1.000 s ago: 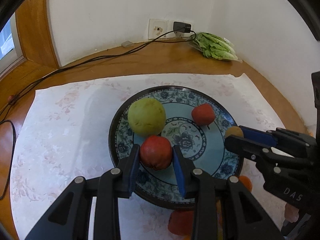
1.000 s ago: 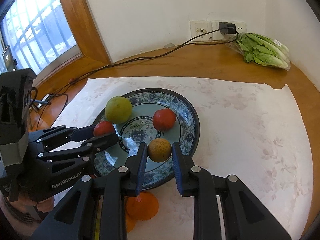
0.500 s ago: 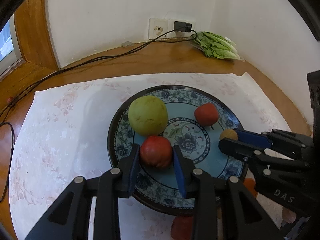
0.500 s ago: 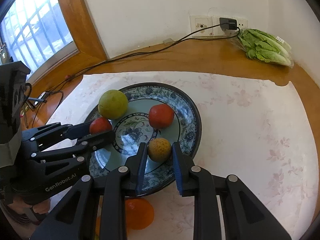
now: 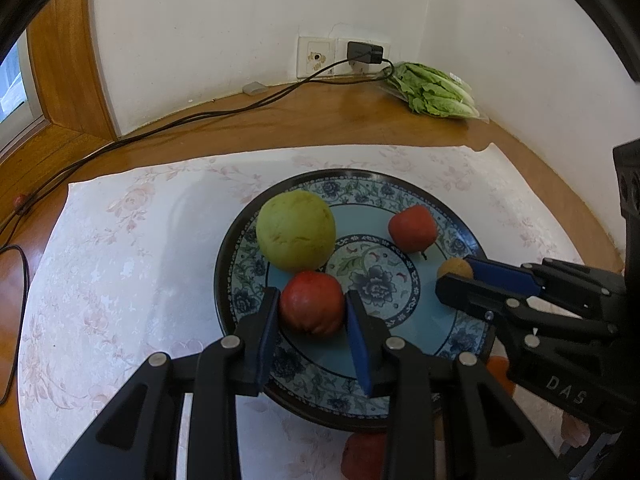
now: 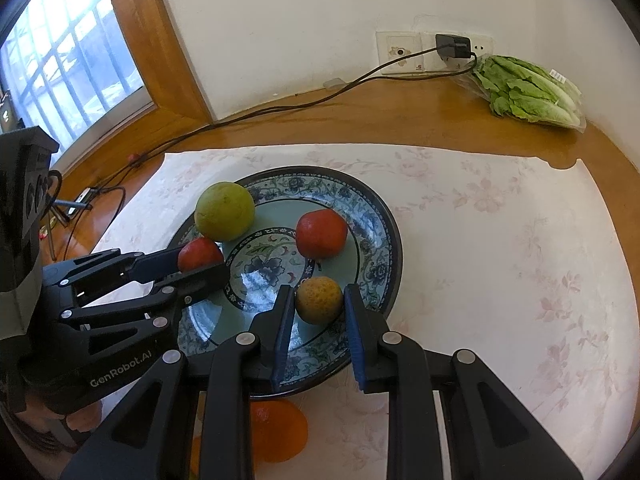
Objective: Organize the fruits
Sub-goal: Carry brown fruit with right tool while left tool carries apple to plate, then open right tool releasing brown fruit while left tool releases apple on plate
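Jaws of the left gripper (image 5: 312, 312) bracket a red fruit (image 5: 311, 303) on the plate (image 5: 412, 186), slightly apart from it; right gripper (image 6: 318, 312) jaws stand apart around a yellow fruit (image 6: 319, 299) near the plate's rim

Glossy ceramic plate (image 6: 384, 220) (wooden table (image 6: 400, 116))

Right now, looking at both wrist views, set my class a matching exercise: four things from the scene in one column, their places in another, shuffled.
Things:
1. green fruit
2. yellowish orange
3. lettuce bag
4. bright orange

Places:
A. between the right gripper fingers
B. on the cloth, outside the plate
C. far left on the plate
D. on the wood near the wall socket

Pairs: 1-C, 2-A, 3-D, 4-B
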The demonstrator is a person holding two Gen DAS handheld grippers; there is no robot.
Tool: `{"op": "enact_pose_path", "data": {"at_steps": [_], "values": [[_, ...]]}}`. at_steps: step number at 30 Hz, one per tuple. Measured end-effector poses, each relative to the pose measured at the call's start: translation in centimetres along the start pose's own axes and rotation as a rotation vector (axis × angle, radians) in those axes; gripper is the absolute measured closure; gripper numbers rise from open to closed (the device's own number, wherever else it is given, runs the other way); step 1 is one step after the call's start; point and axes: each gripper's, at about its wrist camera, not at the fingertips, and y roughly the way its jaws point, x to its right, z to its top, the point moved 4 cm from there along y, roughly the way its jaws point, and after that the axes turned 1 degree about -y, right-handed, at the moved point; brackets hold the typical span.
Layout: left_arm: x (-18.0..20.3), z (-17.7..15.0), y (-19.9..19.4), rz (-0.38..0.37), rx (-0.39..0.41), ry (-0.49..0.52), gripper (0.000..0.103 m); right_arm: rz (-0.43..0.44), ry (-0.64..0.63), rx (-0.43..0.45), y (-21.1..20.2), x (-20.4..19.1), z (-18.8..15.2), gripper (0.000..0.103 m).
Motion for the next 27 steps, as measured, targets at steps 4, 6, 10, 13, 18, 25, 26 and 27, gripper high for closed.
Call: {"op": "enact_pose_path", "data": {"at_steps": [4, 6, 10, 13, 18, 25, 26, 27], "values": [[0.0, -0.1, 0.0, -0.011, -0.010, -0.005, 0.064, 0.023, 0.025, -0.005, -0.1, 0.2, 0.1, 0.071], [0.1, -0.1, -0.2, -0.015, -0.016, -0.006, 0.060, 0.031, 0.031, -0.003, -0.4, 0.2, 0.1, 0.069], [0.2, -0.2, -0.5, -0.020, -0.023, -0.013, 0.053, 0.030, 0.028, 0.008, -1.1, 0.1, 0.0, 0.067], [0.2, -0.3, -1.0, -0.033, -0.025, -0.025, 0.052, 0.034, 0.028, 0.015, -1.7, -0.1, 0.0, 0.066], [0.3, -0.5, -2.0, -0.036, -0.022, -0.027, 0.051, 0.033, 0.015, 0.025, -2.8, -0.6, -0.1, 0.066], [0.3, -1.0, -3.6, -0.042, -0.025, -0.028, 0.048, 0.036, 0.012, 0.028, -4.1, -1.1, -0.7, 0.066], [0.3, -1.1, -3.8, -0.043, -0.025, -0.029, 0.048, 0.036, 0.013, 0.029, -4.0, -1.0, -0.7, 0.066], [0.3, -1.2, -3.9, -0.044, -0.026, -0.030, 0.048, 0.035, 0.012, 0.029, -4.0, -1.1, -0.7, 0.066]]}}
